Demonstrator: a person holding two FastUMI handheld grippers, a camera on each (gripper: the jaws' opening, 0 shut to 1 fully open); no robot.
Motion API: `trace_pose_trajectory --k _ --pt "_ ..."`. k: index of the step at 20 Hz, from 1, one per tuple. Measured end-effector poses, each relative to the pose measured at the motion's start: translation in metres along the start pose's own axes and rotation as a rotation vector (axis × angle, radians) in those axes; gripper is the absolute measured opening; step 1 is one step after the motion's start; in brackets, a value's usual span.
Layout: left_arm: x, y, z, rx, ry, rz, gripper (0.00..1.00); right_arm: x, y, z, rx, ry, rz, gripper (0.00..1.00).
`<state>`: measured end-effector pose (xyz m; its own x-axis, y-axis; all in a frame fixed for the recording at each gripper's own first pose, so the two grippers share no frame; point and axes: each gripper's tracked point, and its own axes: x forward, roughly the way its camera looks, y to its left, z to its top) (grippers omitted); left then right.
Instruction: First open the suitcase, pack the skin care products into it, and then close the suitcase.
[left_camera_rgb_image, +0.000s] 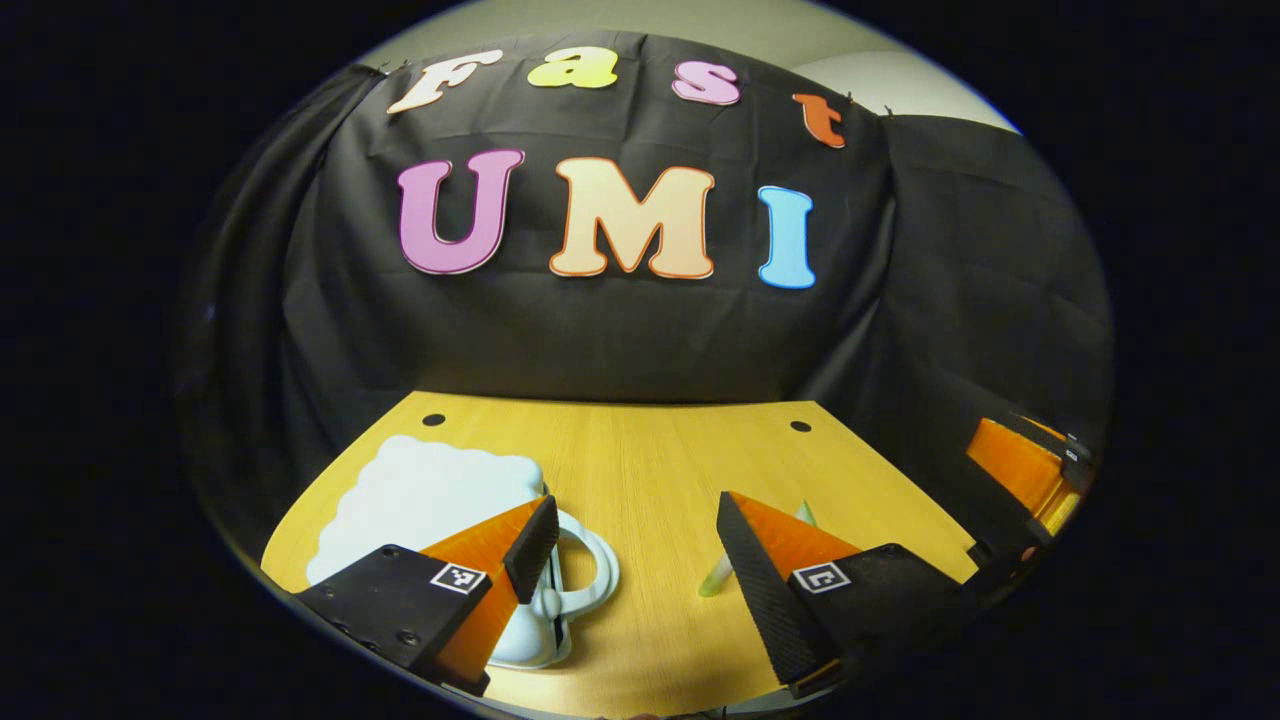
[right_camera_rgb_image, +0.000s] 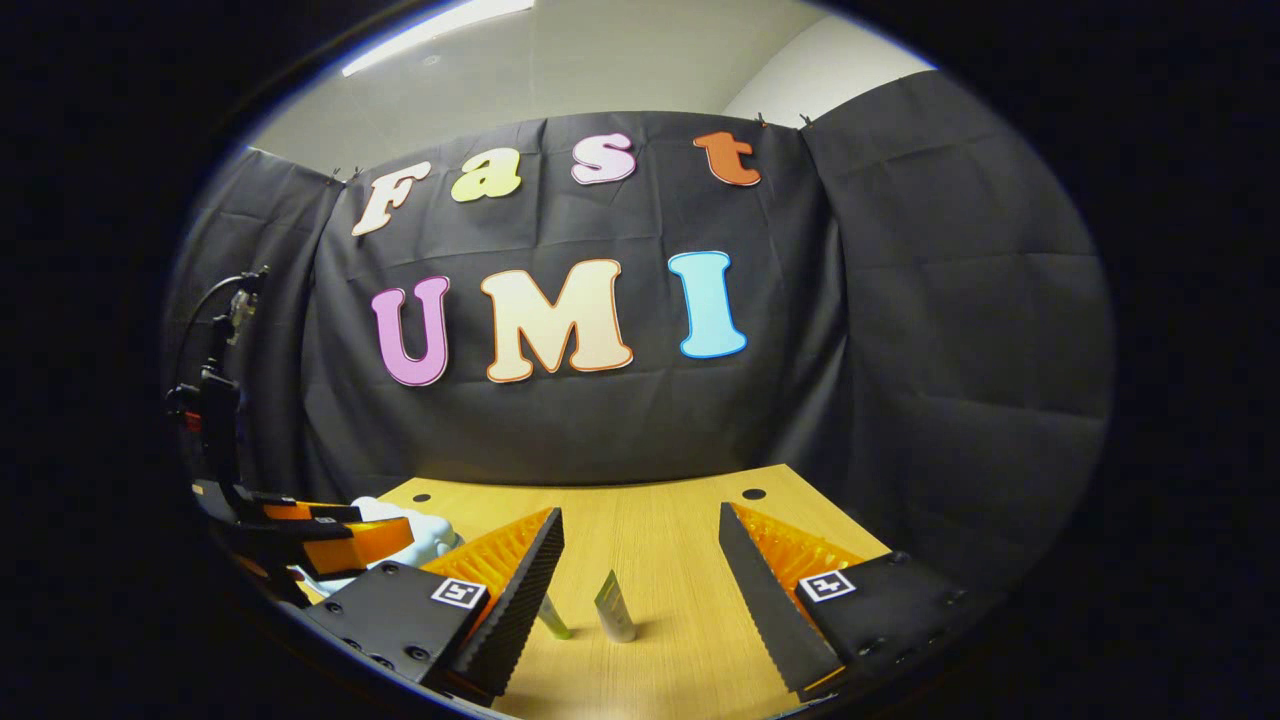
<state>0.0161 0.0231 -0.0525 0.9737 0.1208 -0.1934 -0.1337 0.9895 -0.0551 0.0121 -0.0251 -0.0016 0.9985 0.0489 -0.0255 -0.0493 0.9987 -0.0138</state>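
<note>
Opening the suitcase (left_camera_rgb_image: 425, 500) is, in my judgement, the step in hand, because the white case with the scalloped edge lies flat and closed on the wooden table (left_camera_rgb_image: 650, 470). The left gripper (left_camera_rgb_image: 635, 560) hangs just above the handle (left_camera_rgb_image: 590, 570) side of the suitcase, its two fingers wide apart and holding nothing. To do this well, I think the left gripper should come lower and catch the lid edge close to the handle, then lift slowly so the case does not slide on the smooth table. Where the latch or zip is, I cannot tell.

The right gripper (right_camera_rgb_image: 640, 590) is well to the right of the suitcase, also spread open and empty. Between its fingers, two small skin care tubes stand on the table: a green tube (right_camera_rgb_image: 553, 616) near one finger and a grey tube (right_camera_rgb_image: 614, 606) just beside it. Both are clearly apart from the suitcase, so nothing is packed yet as far as I can see; the inside of the suitcase is hidden. The right gripper seems well placed to take a tube once the lid is up.
</note>
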Motion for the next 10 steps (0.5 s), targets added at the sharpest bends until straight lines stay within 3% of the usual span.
trace_pose_trajectory --k 10 --pt "0.045 0.045 -0.062 -0.105 0.408 0.081 0.96 0.003 0.003 -0.033 -0.012 0.08 0.029 0.97"
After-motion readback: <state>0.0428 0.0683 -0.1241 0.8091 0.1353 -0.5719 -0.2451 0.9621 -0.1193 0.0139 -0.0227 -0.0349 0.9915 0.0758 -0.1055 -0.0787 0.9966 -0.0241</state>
